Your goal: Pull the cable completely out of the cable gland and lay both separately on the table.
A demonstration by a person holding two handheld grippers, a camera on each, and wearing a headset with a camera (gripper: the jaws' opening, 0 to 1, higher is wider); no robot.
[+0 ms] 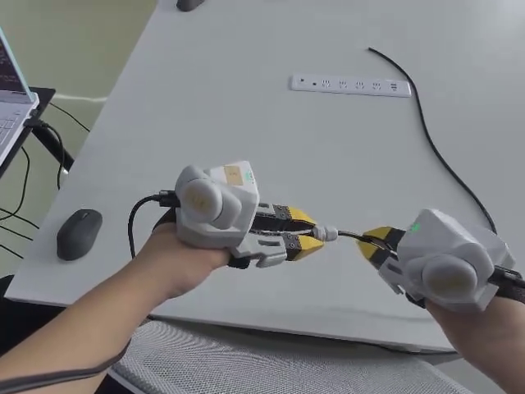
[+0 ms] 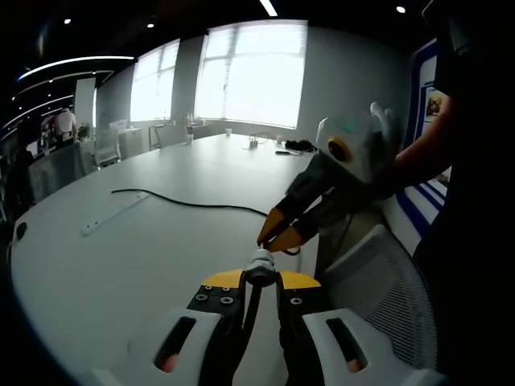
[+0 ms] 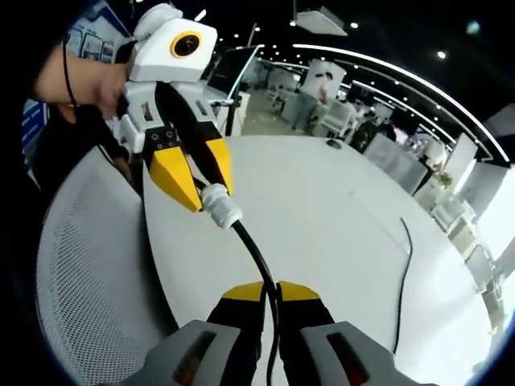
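Observation:
Both grippers hang above the table's near edge, facing each other. My left gripper (image 1: 305,235) is shut on the white cable gland (image 1: 326,234), whose end pokes out past the yellow jaw tips. A black cable (image 1: 351,237) runs from the gland to my right gripper (image 1: 373,245), which is shut on it a short way off. In the left gripper view the gland (image 2: 261,266) sits between the jaws with the right gripper (image 2: 282,233) beyond it. In the right gripper view the cable (image 3: 254,251) rises from my jaws to the gland (image 3: 220,207), still inside it.
A white power strip (image 1: 350,85) lies at the far middle of the grey table (image 1: 246,123), and a black cord (image 1: 435,144) runs from it toward the right. A mouse (image 1: 79,232) sits at the left edge. A mesh chair (image 1: 271,361) stands below the front edge.

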